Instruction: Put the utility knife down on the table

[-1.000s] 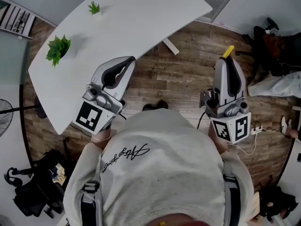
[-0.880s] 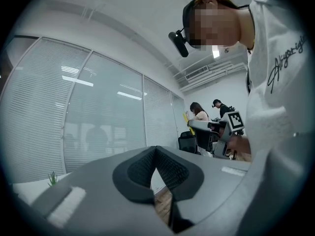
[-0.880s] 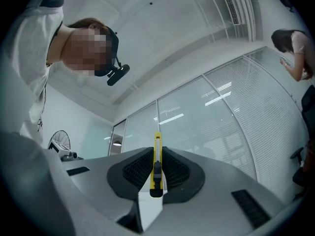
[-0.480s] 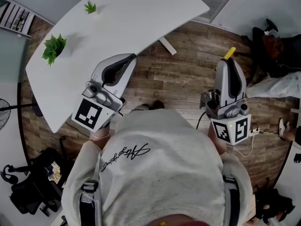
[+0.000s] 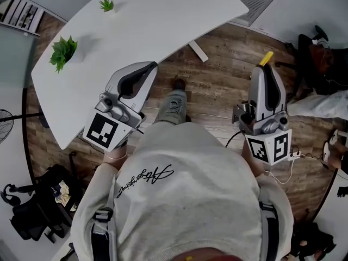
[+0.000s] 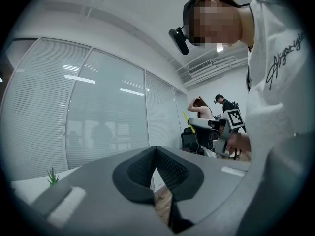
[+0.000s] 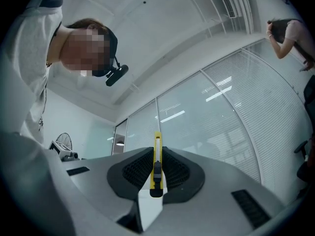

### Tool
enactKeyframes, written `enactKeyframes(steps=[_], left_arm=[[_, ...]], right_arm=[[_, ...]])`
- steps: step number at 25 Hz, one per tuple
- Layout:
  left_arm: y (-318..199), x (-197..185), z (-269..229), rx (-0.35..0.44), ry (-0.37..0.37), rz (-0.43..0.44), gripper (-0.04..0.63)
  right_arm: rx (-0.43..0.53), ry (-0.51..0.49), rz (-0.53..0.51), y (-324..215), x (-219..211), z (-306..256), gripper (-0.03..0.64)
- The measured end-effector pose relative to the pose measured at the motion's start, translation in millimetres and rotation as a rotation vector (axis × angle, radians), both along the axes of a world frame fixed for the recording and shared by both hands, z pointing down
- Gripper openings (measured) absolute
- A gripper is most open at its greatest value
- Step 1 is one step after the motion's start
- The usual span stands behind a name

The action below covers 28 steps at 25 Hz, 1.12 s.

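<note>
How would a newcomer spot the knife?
Look right of the white table, over the wood floor, to the right gripper. The knife is the thin yellow strip clamped between its jaws, tip poking out. The left gripper holds nothing.

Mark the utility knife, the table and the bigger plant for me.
utility knife [image 7: 156, 170]: right gripper view, on its black slider.
table [image 5: 157, 20]: head view, on the bare white top.
bigger plant [image 5: 62, 52]: head view, on its leaves.

Person's leg [image 5: 173, 103] now farther forward.
</note>
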<state>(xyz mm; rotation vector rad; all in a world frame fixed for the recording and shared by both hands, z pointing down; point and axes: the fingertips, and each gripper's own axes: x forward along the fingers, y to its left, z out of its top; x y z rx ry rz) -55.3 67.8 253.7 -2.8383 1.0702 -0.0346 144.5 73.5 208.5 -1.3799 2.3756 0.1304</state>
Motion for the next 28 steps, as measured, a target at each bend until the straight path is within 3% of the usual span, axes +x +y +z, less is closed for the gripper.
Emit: enactKeyframes(steps=[16,28], left_arm=[[-114.7,18.6,-18.7,0.065,0.035,0.098,-0.011],[-180.2,4.3,-17.9,0.038,0.029,0.107,-0.011]], right_arm=[[0.019,0.036,0.062,-93.2,5.8,-9.4,0.054],[0.006,0.044,0.083,-156.7,-11.0,-12.3,0.054]])
